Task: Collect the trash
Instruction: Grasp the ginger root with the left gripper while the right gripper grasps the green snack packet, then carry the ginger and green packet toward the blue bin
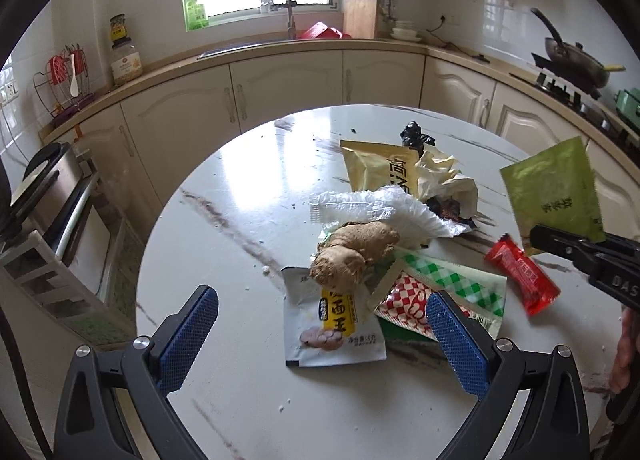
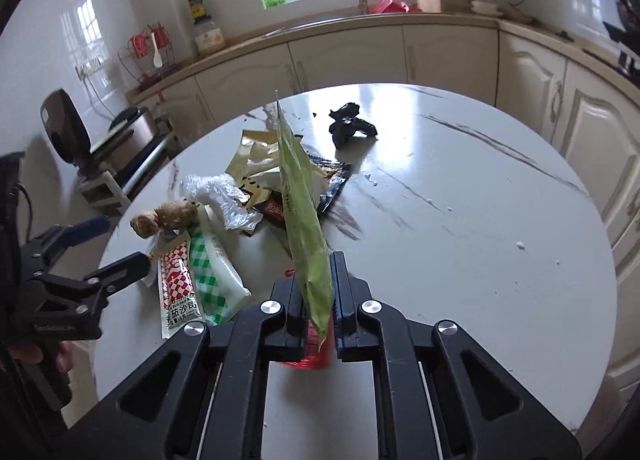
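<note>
A heap of trash lies on the round white marble table [image 1: 248, 195]: a ginger root [image 1: 352, 252], a white and yellow noodle packet [image 1: 332, 328], checked sauce sachets [image 1: 436, 288], a red wrapper [image 1: 524, 276], clear plastic [image 1: 368, 207], a gold packet [image 1: 376, 167] and a black scrap [image 1: 416, 133]. My left gripper [image 1: 320, 324] is open above the noodle packet, blue pads wide apart. My right gripper [image 2: 318, 284] is shut on a green packet [image 2: 304, 211], held upright above the table; the same green packet [image 1: 556, 191] shows at the right of the left wrist view.
Cream kitchen cabinets [image 1: 280, 83] and a counter curve behind the table, with a sink tap [image 1: 290, 11], jars [image 1: 124, 55] and a wok [image 1: 576, 59] on a stove. An appliance on a rack [image 1: 52, 179] stands left. The table's right half [image 2: 460, 219] holds only crumbs.
</note>
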